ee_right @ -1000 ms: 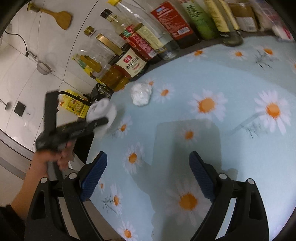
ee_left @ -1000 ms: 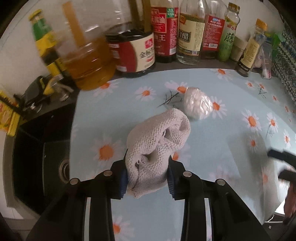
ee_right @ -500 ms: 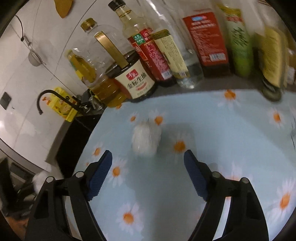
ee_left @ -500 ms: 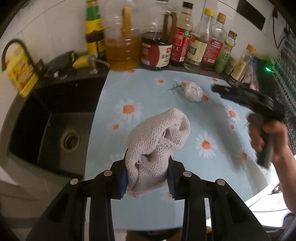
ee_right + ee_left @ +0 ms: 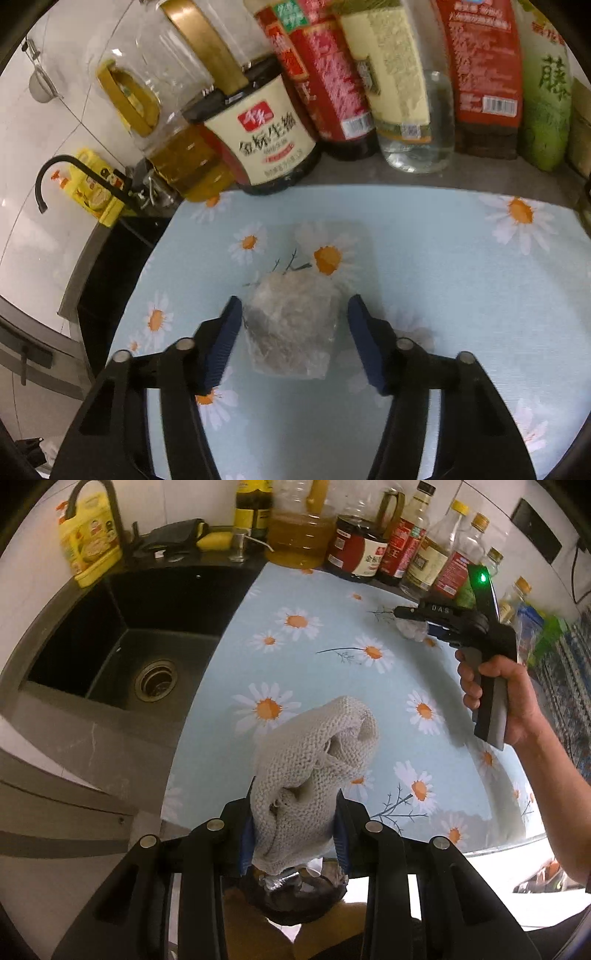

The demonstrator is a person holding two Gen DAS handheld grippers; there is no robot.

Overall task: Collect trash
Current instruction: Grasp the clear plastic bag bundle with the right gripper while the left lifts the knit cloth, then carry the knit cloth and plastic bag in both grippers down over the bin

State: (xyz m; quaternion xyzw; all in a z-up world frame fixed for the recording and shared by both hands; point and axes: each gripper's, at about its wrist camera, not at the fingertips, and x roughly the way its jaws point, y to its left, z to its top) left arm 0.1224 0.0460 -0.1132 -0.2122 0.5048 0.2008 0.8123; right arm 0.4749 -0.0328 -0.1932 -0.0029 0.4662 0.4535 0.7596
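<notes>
- The left gripper (image 5: 294,829) has its jaws clamped tight on a bunched grey knitted cloth (image 5: 310,768), which sticks out past the blue pads.
- Just under that gripper, off the near edge of the tabletop (image 5: 325,672), sits a dark-lined trash bin (image 5: 295,897) with crumpled foil and paper in it.
- The right gripper (image 5: 295,334) has just been closing its jaws, and a crumpled wad of whitish plastic wrap (image 5: 291,325) lies between them on the daisy-print cover. The left pad is at the wad's edge; a thin gap shows at the right pad, so a firm grip cannot be told.
- In the left wrist view, a hand (image 5: 495,698) holds the right gripper's handle over the far right of the tabletop, its tips at the wad.
- To the left of the tabletop lies a black sink (image 5: 122,642) with a round drain.
- Along the back wall stands a row of bottles: an oil jug (image 5: 184,162), a soy sauce bottle (image 5: 266,144) and more beside them.
</notes>
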